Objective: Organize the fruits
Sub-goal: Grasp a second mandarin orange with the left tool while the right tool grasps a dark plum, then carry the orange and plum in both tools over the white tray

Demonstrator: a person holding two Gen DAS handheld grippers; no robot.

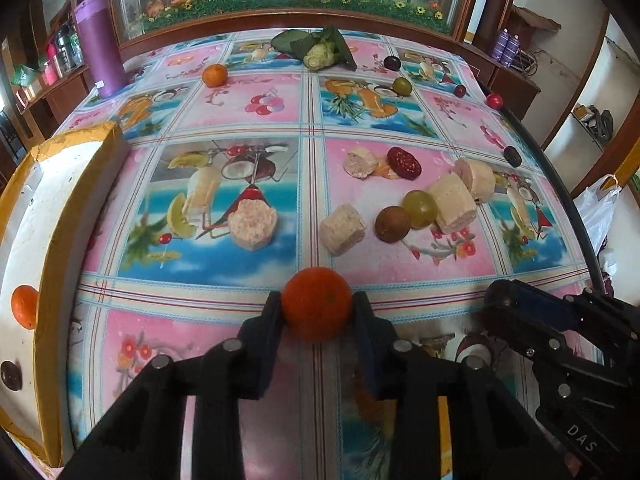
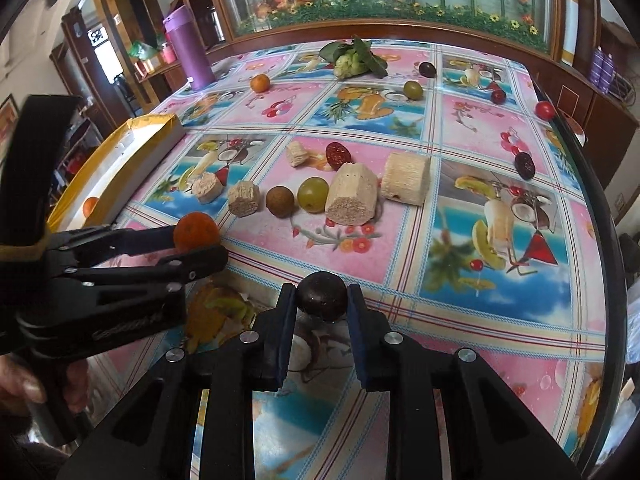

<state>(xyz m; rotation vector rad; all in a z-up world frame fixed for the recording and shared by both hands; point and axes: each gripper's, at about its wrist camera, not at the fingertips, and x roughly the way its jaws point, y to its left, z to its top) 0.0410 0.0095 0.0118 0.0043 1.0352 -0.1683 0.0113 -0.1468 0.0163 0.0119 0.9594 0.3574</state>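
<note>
Gripping: my left claw point(image 1: 318, 312) pinches the round orange tangerine point(image 1: 317, 303) by its sides, low over the tabletop point(image 1: 248, 120), so it cannot roll.
Right claw: my right claw point(image 2: 321, 300) is clamped on the small dark round plum-like fruit point(image 2: 321, 296), pads on opposite flanks for a centred hold.
Destination: the white tray with yellow taped rim point(image 1: 60, 184) sits at the left edge; one orange fruit point(image 1: 24, 306) and one dark fruit point(image 1: 11, 375) already lie inside, so I judge sorted fruit goes there.
Left behind: green grape point(image 1: 420, 209), brown round fruit point(image 1: 393, 224) and pale cut cylinders point(image 1: 344, 230) wait mid-tabletop, bunched together.
</note>
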